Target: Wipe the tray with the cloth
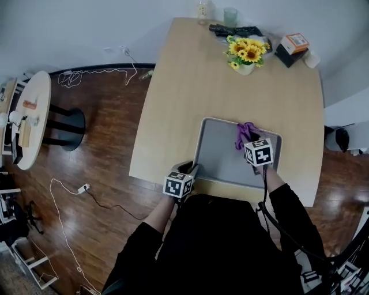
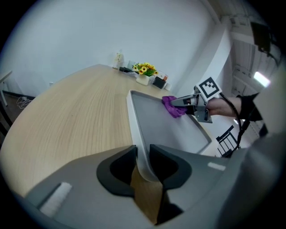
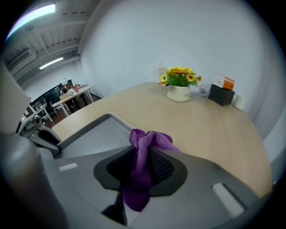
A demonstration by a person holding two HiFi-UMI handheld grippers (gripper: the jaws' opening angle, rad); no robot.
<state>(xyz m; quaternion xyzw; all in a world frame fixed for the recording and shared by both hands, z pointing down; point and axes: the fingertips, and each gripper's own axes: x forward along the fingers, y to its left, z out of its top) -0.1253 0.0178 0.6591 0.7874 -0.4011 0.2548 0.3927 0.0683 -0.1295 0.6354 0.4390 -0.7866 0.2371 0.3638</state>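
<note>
A grey tray point(image 1: 222, 151) lies near the front edge of the wooden table point(image 1: 190, 86). My left gripper point(image 1: 188, 170) is shut on the tray's near left rim point(image 2: 142, 156), which sits pinched between the two jaws. My right gripper point(image 1: 252, 140) is shut on a purple cloth point(image 1: 244, 133); the cloth point(image 3: 144, 165) bunches out past the fingertips over the tray's right half point(image 3: 96, 134). In the left gripper view the cloth point(image 2: 172, 106) and the right gripper point(image 2: 181, 102) hang over the tray's far right side.
A pot of yellow flowers point(image 1: 247, 55), a black box with an orange pack point(image 1: 293, 47), a glass point(image 1: 230, 16) and a bottle point(image 1: 203, 10) stand at the table's far end. A round side table point(image 1: 31, 115) and cables point(image 1: 75, 190) are on the floor to the left.
</note>
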